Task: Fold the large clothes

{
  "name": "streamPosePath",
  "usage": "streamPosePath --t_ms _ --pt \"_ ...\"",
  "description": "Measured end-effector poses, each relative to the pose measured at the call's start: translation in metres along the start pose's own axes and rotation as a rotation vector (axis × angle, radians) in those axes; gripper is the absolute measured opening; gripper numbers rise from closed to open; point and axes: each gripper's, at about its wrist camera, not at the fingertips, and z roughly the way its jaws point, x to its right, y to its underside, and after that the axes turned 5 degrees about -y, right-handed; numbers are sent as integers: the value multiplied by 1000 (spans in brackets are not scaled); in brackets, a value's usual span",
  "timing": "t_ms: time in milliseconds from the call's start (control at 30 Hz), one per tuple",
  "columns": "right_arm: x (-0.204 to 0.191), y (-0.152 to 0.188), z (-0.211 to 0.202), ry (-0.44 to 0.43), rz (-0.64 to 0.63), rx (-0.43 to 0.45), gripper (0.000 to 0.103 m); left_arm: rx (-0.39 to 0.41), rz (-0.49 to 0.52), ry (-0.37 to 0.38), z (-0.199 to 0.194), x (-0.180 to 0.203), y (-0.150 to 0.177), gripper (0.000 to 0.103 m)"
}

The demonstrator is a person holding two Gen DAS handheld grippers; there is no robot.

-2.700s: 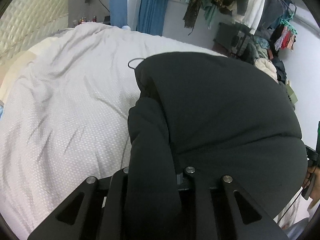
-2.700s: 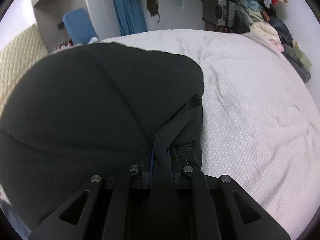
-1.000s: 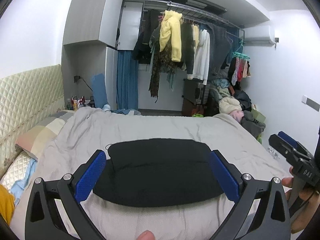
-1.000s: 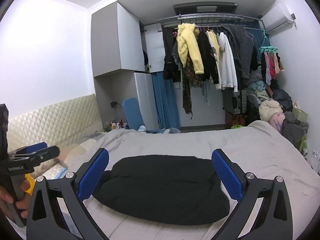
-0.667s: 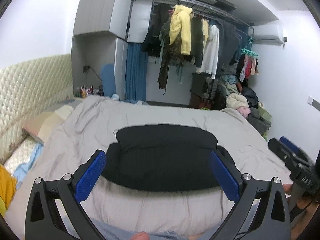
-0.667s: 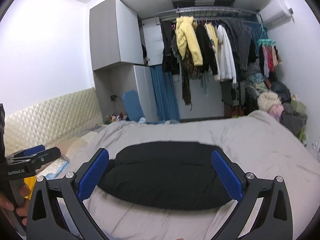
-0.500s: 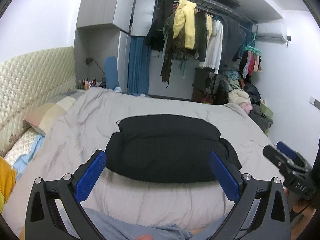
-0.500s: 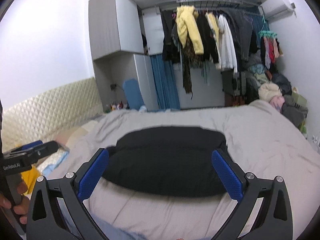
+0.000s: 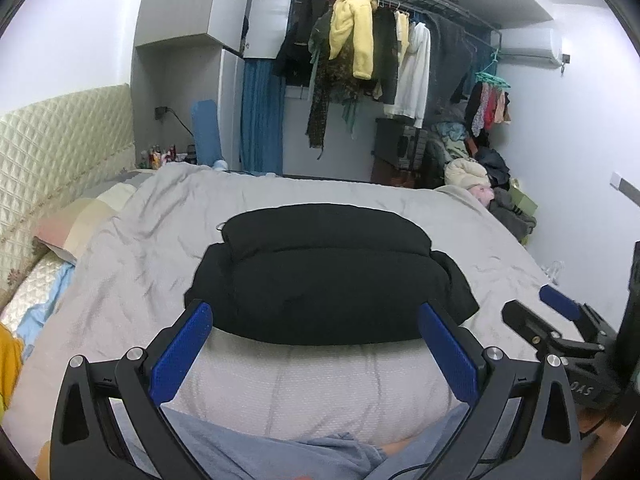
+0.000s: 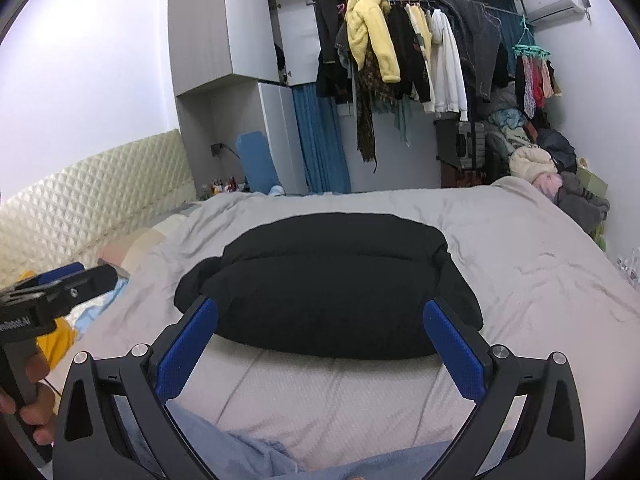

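Observation:
A large black garment (image 9: pixel 328 276) lies folded in a thick bundle on the grey bed cover (image 9: pixel 132 264); it also shows in the right wrist view (image 10: pixel 328 284). My left gripper (image 9: pixel 316 344) is open and empty, held back from the bed's near edge, its blue pads (image 9: pixel 180 354) wide apart. My right gripper (image 10: pixel 320 344) is also open and empty, at about the same distance from the garment. Each gripper shows in the other's view: the right one at the right edge (image 9: pixel 560 332), the left one at the left edge (image 10: pixel 52 292).
A rack of hanging clothes (image 10: pixel 400 52) and a heap of clothes (image 10: pixel 560 184) stand beyond the bed. A quilted headboard (image 9: pixel 60 152) and pillows (image 9: pixel 76 224) are at the left. The person's blue clothing (image 9: pixel 280 456) fills the bottom edge.
Both grippers let go of the black garment, opened and pulled back from the bed. In the last second the views tilted down a little, so the garment sits closer.

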Motion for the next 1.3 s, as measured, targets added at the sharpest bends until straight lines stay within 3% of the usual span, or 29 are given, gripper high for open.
streamPosePath --t_ms 1300 --pt "-5 -2 -9 23 -20 11 103 -13 -11 -25 12 -16 6 103"
